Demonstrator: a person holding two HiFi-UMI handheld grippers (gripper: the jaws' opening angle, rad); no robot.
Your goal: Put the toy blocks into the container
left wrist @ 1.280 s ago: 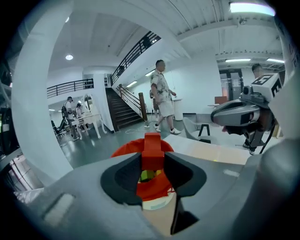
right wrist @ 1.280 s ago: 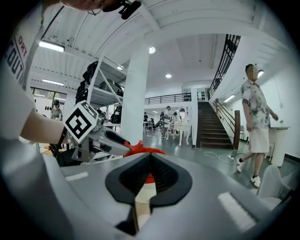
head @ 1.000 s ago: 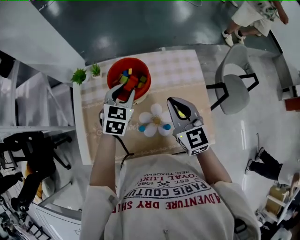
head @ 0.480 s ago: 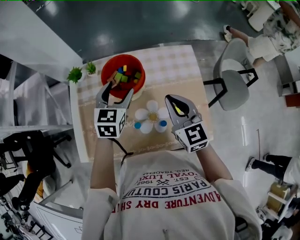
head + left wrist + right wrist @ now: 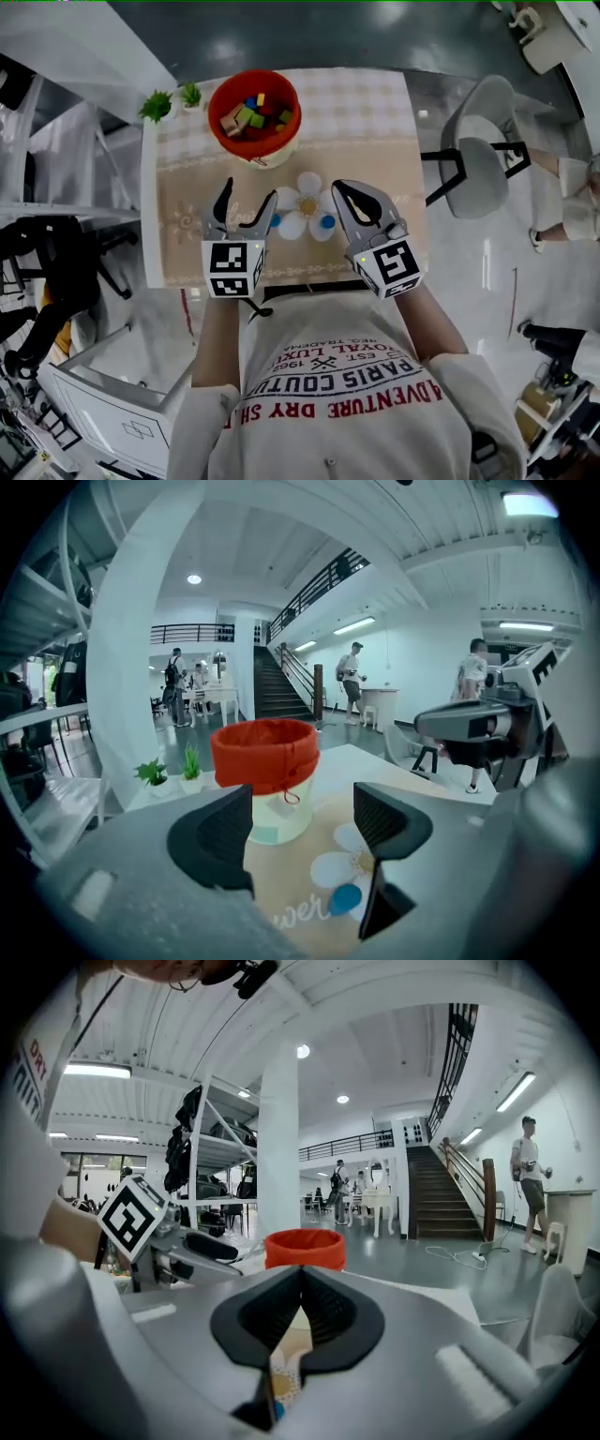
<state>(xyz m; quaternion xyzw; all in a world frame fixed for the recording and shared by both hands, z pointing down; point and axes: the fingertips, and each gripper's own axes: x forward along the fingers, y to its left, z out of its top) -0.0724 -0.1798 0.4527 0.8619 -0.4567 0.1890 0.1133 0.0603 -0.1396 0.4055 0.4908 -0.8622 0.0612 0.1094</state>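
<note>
A red fabric container [image 5: 254, 114] stands at the far side of the table [image 5: 375, 122], with several coloured toy blocks [image 5: 251, 114] inside. My left gripper [image 5: 246, 201] hovers over the beige mat nearer to me, open, with nothing between its jaws. In the left gripper view the container [image 5: 265, 757] lies straight ahead of my left gripper [image 5: 305, 822]. My right gripper [image 5: 345, 191] hangs beside the white flower mat [image 5: 305, 208], jaws together. In the right gripper view my right gripper [image 5: 300, 1283] shows nothing held, and the container [image 5: 304, 1249] is beyond it.
Two small potted plants [image 5: 157, 105] [image 5: 191, 94] sit at the table's far left corner. Blue discs [image 5: 275, 221] [image 5: 326, 222] lie on the flower mat. A grey chair [image 5: 478, 169] stands right of the table. People walk in the hall behind.
My left gripper was shut on a red block over the container; it has opened, left the block there and drawn back toward me. My right gripper stayed shut near the flower mat.
</note>
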